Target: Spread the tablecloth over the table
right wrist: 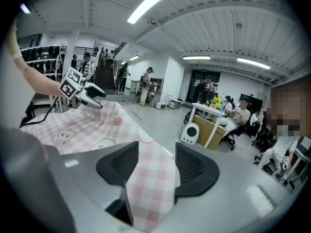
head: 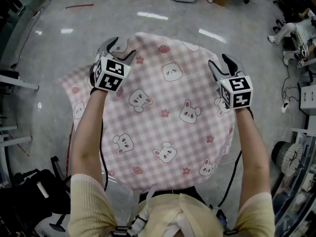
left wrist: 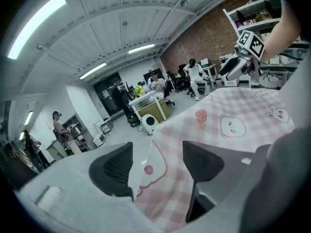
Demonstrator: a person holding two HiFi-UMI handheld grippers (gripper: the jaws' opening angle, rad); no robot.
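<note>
At the far edge of the pink checked fabric tablecloth printed with bears and rabbits [head: 168, 112], spread flat with no table showing, the left gripper [head: 123, 47] and the right gripper [head: 218, 61] each pinch its hem, so the pull should probably be even and level.

I'm working in what looks like an open-plan office or lab: long strip lights [right wrist: 146, 5] on a white ceiling [right wrist: 218, 28], a polished grey floor [head: 74, 43], desks [right wrist: 210, 111] with seated people [right wrist: 232, 114], a brick wall [left wrist: 209, 38] and stocked shelves [left wrist: 255, 16].
</note>
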